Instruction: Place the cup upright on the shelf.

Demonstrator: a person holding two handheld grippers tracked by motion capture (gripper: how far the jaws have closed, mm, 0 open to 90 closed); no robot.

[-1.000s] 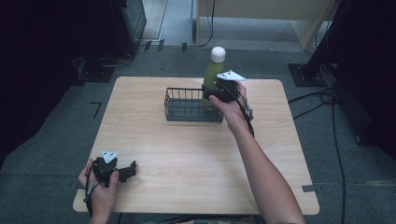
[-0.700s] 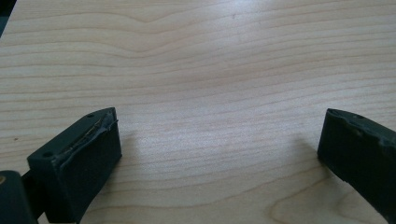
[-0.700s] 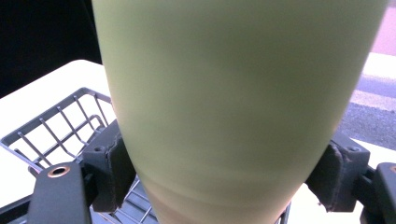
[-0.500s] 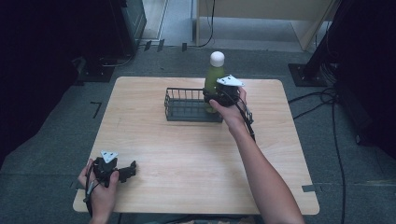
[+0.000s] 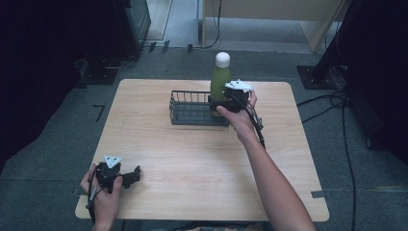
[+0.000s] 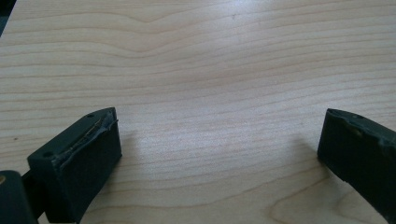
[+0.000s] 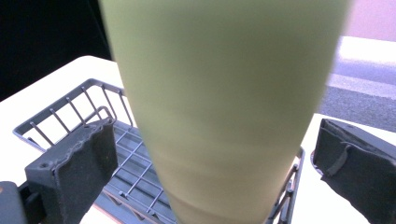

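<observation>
Grey carpet (image 5: 57, 144) covers the floor around a light wooden table (image 5: 202, 159), and the far side of the room is dark, with black stands and cables (image 5: 346, 125) lying on the floor.

No brand, label or writing can be read on anything; the bottle is plain.

Taking the wire basket (image 5: 192, 108) as the landmark: the right gripper (image 5: 225, 102) is at the right end of the basket. In the right gripper view its jaws stand apart on both sides of the green bottle (image 7: 224, 107), and neither pad touches it there, though the bottle is blurred because it is so close. The bottle (image 5: 220, 82) stands upright with a white cap (image 5: 222, 59) at the right end of the basket; from the right gripper view its base seems to be inside the basket (image 7: 135, 168), but the base itself is cut off. The right hand (image 5: 243, 115) holds the gripper, and the forearm runs back to the near edge of the table.

The left gripper (image 5: 134, 174) is well apart from the basket, at the near left corner of the table. Its jaws are wide apart over bare wood (image 6: 210, 93), holding nothing. The left hand (image 5: 103, 192) holds it at the table edge.
</observation>
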